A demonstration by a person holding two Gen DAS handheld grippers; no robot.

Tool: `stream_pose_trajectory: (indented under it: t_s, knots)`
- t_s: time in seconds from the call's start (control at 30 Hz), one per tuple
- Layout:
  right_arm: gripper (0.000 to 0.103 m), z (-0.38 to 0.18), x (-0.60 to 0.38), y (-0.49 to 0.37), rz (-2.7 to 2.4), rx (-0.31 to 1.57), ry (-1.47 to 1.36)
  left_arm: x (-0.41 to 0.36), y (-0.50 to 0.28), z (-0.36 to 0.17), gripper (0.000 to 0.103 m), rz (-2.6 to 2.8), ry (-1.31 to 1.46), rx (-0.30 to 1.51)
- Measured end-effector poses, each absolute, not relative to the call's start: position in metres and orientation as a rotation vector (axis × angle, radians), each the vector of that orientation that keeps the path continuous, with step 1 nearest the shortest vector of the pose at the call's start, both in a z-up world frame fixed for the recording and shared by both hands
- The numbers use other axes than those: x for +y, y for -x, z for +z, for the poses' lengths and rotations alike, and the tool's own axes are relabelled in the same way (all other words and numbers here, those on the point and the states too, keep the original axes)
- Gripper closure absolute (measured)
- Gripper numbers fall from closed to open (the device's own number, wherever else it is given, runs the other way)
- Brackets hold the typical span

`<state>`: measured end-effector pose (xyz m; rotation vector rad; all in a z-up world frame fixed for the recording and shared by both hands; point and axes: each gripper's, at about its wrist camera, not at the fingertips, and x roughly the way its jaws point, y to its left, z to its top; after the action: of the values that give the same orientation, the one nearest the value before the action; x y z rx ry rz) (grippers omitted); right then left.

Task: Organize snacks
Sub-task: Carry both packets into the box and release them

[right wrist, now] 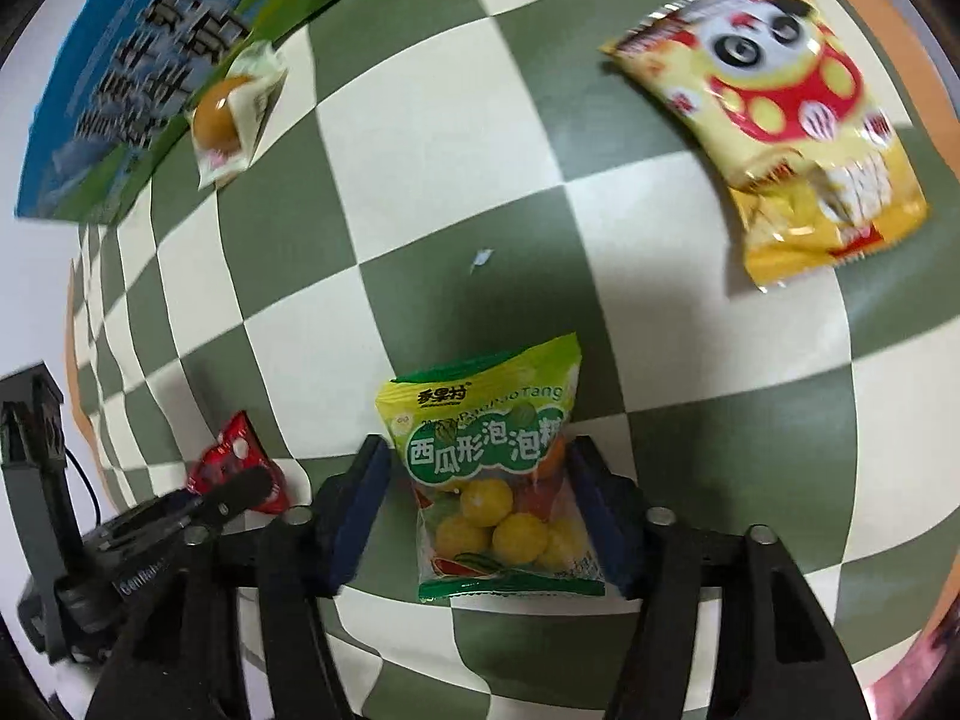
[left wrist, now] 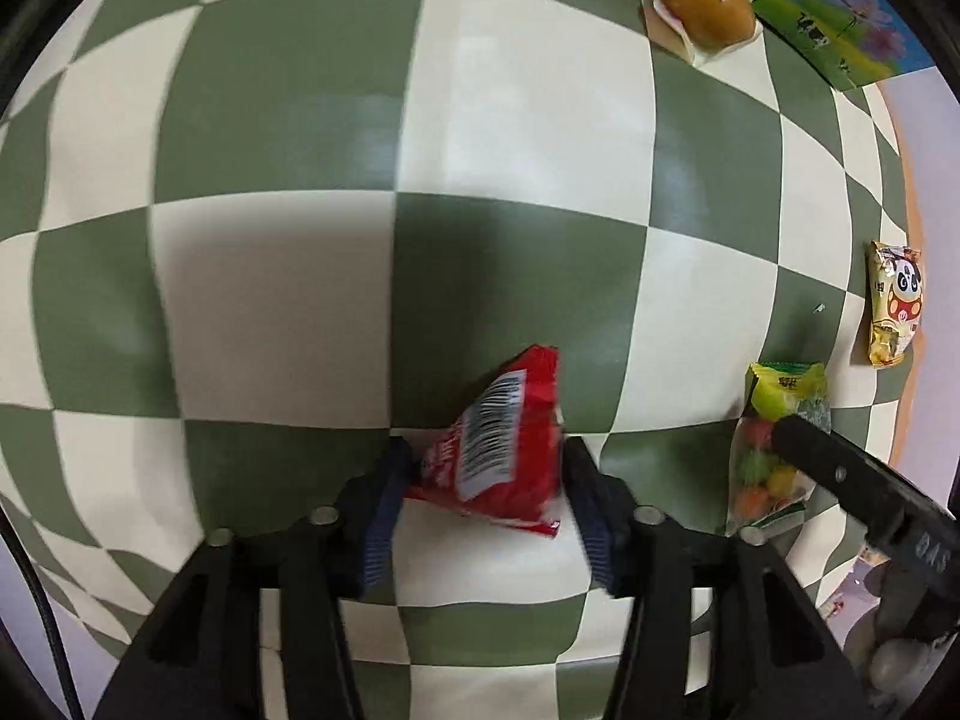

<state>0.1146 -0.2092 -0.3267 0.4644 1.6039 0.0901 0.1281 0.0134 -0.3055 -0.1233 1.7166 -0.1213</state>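
My left gripper [left wrist: 480, 468] has its jaws pressed on both sides of a red snack packet [left wrist: 498, 450] with a barcode label, held over the green-and-white checked cloth [left wrist: 288, 276]. My right gripper [right wrist: 474, 480] straddles a green bubble-gum bag [right wrist: 498, 468] with coloured balls inside; the left pad shows a small gap from the bag, the right pad touches it. The gum bag also shows in the left wrist view [left wrist: 774, 450], with the right gripper's finger over it. The red packet shows in the right wrist view [right wrist: 237, 465].
A yellow panda snack bag [right wrist: 774, 120] lies far right, also visible in the left wrist view [left wrist: 894, 312]. A wrapped brown egg-like snack [left wrist: 708, 6] lies beside a blue-green printed box [right wrist: 138, 72] at the back edge. The cloth's edge runs along the right.
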Motion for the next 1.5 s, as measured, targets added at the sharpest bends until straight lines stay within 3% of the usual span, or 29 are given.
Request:
stream_pose_trajectory:
  t_s: [0.2, 0.23, 0.27, 0.37, 0.6, 0.87, 1.2, 1.33, 1.5]
  knots:
    - [0.023, -0.329, -0.186, -0.121, 0.116, 1.637, -0.296, -0.005, -0.128, -0.306, 0.047, -0.091, 0.069, 1.691]
    - [0.023, -0.330, -0.183, -0.121, 0.115, 1.637, -0.276, -0.005, -0.129, -0.303, 0.057, -0.080, 0.056, 1.682]
    - [0.024, -0.331, -0.180, -0.120, 0.110, 1.634, -0.261, -0.007, -0.126, -0.300, 0.061, -0.073, 0.041, 1.669]
    - [0.048, -0.328, -0.170, -0.119, 0.085, 1.607, -0.182, -0.010, -0.122, -0.293, 0.063, -0.067, 0.039, 1.656]
    - [0.048, -0.315, -0.183, -0.114, 0.099, 1.568, -0.243, -0.001, -0.132, -0.265, 0.063, -0.091, 0.077, 1.637]
    - [0.049, -0.268, -0.214, -0.126, 0.165, 1.484, -0.407, -0.006, -0.157, -0.184, 0.063, -0.174, 0.200, 1.513]
    - [0.049, -0.142, -0.211, -0.211, 0.310, 1.224, -0.491, -0.015, -0.261, -0.089, 0.063, -0.272, 0.202, 1.338]
    - [0.049, -0.108, -0.196, -0.275, 0.341, 1.149, -0.426, -0.011, -0.324, -0.086, 0.063, -0.239, 0.200, 1.339]
    - [0.049, -0.115, -0.168, -0.352, 0.327, 1.153, -0.308, 0.011, -0.391, -0.117, 0.063, -0.183, 0.243, 1.438]
